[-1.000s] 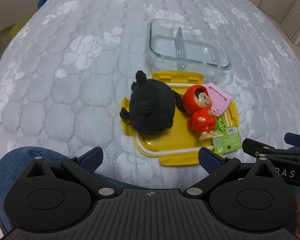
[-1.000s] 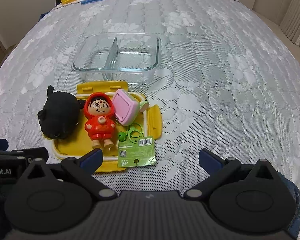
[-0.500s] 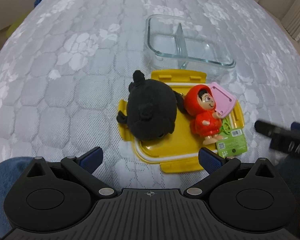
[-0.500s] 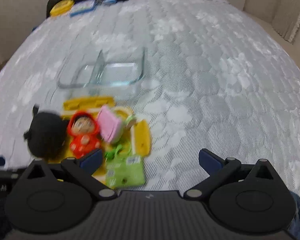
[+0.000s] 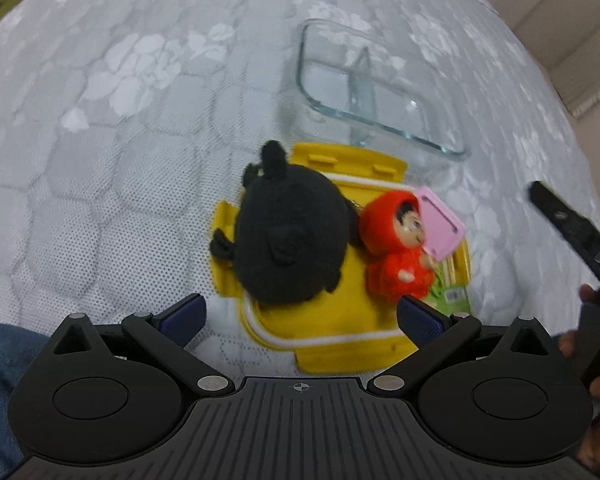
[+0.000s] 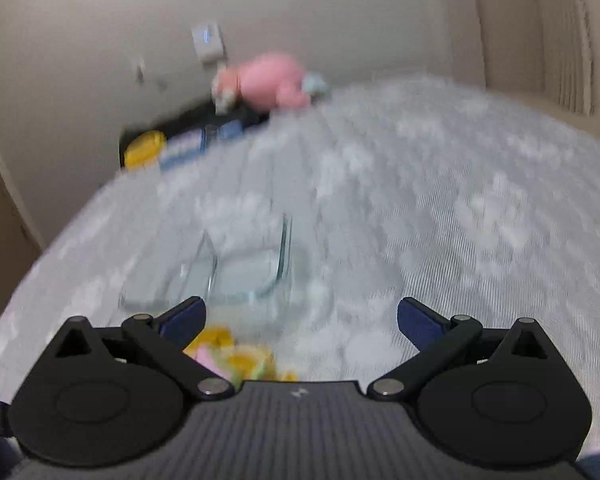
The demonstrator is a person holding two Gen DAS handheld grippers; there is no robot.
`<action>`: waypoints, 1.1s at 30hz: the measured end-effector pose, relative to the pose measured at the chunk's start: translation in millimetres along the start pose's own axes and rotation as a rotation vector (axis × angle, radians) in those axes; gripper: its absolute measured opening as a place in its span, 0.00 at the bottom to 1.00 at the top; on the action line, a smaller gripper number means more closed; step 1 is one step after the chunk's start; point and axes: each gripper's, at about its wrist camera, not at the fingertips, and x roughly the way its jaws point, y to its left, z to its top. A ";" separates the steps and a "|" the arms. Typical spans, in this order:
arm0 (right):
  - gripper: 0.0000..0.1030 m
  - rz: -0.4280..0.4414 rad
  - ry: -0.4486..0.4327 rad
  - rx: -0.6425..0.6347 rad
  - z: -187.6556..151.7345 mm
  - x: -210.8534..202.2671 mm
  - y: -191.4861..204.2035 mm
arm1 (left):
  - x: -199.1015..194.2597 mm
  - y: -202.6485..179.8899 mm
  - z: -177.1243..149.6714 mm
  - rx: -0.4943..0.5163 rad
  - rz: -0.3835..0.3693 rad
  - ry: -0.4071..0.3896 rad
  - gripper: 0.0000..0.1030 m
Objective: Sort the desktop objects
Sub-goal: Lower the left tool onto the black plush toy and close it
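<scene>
In the left wrist view a black plush toy (image 5: 288, 236), a red-hooded doll (image 5: 396, 248), a pink case (image 5: 440, 224) and a green tagged item (image 5: 452, 296) lie on a yellow lid (image 5: 340, 328). A clear two-compartment glass container (image 5: 372, 88) stands empty just behind. My left gripper (image 5: 300, 316) is open, just short of the plush. My right gripper (image 6: 300, 316) is open and empty, tilted up; its view is blurred, with the glass container (image 6: 220, 272) ahead and the lid's edge (image 6: 240, 360) below. The right gripper's body (image 5: 572, 236) shows at the right.
All lies on a grey quilted flower-patterned surface (image 5: 120, 140). At its far end, in the right wrist view, are a pink plush (image 6: 268, 80), a yellow box (image 6: 144, 152) and a blue case (image 6: 204, 140), against a wall.
My left gripper moved closer to the toys. My right gripper swung upward and tilted, so the toys dropped out of its view and the far wall came in.
</scene>
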 end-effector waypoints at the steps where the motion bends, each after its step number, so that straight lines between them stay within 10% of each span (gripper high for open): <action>1: 1.00 -0.010 -0.010 -0.015 1.4 -1.0 0.8 | 2.5 3.5 1.9 -0.015 -0.004 0.005 1.00; 9: 1.00 0.011 0.197 0.029 3.8 19.3 -4.0 | 19.5 9.0 11.9 -0.036 -0.004 -0.032 1.00; 22: 1.00 0.034 0.301 0.015 -12.7 31.8 1.1 | 28.3 -7.3 23.3 0.061 0.078 -0.095 0.99; 24: 1.00 0.032 0.305 0.014 -13.3 32.6 1.2 | 23.6 -6.1 22.1 0.073 0.052 -0.115 0.90; 25: 1.00 0.032 0.306 0.019 -13.6 32.9 0.4 | 22.0 -5.5 22.2 0.073 0.045 -0.116 0.68; 33: 1.00 0.019 0.336 0.064 -15.6 36.7 -6.1 | 10.8 5.5 31.9 -0.001 -0.067 -0.117 0.69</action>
